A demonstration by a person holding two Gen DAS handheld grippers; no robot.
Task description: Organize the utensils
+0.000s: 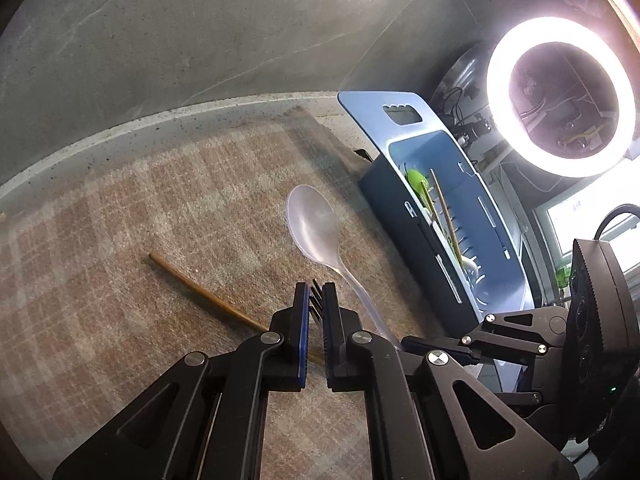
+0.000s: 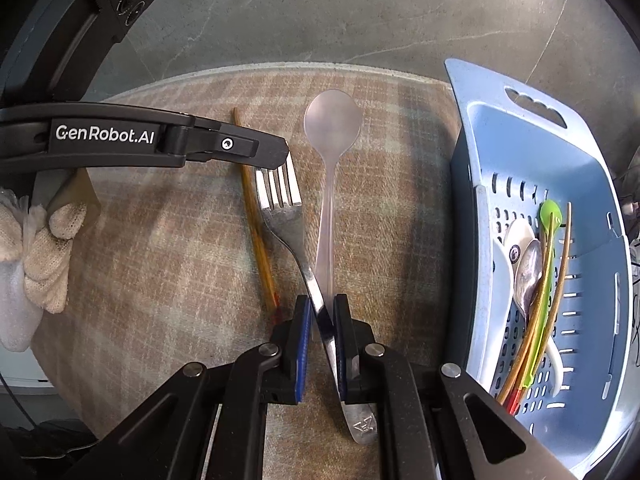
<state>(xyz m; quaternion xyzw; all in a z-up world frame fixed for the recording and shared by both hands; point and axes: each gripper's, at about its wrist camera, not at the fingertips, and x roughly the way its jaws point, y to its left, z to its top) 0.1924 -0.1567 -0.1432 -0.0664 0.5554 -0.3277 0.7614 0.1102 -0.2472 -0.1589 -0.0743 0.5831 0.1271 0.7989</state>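
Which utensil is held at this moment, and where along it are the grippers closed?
The metal fork is held at both ends: the right gripper clamps its handle, and the left gripper is shut on its tines.

Blue basket, tan plaid cloth, translucent pinkish spoon

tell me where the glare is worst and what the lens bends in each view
Left wrist view: the ring light blows out white at upper right; the table edge curves like an arc. Right wrist view: no lamp, just bright glints on the fork tines; the blue basket rim bows.
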